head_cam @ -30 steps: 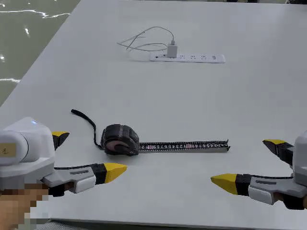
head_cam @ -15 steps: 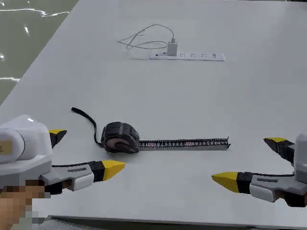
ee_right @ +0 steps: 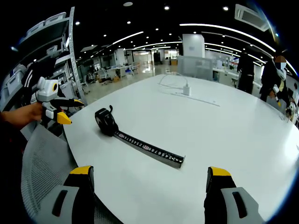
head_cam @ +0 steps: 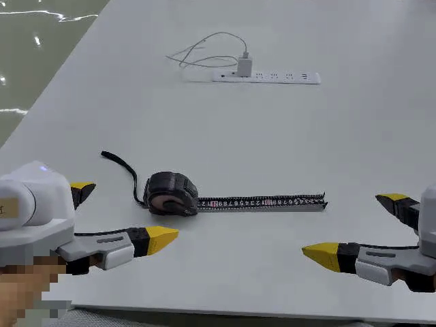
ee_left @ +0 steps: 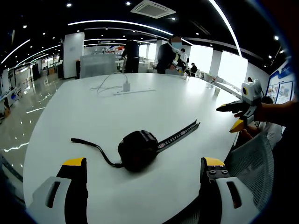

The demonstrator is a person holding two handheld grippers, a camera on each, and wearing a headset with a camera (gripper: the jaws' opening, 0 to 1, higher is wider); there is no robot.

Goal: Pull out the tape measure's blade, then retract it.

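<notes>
Spread and empty: left claw (head_cam: pixel 126 211), right claw (head_cam: pixel 354 225). Tape measure case (head_cam: pixel 170 194) looked rigid and compact, so pinch its flanks; blade (head_cam: pixel 262 202) looked thin, springy.

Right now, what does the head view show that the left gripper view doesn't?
Head view's own: the numbers printed on the blade, sharp enough to see as digits, plus the left hand-held gripper and right hand-held gripper from above. Left gripper view's own: people standing beyond the table, ceiling lights and a mesh chair. Shared: the black tape measure with its blade out, its strap and the power strip.
</notes>
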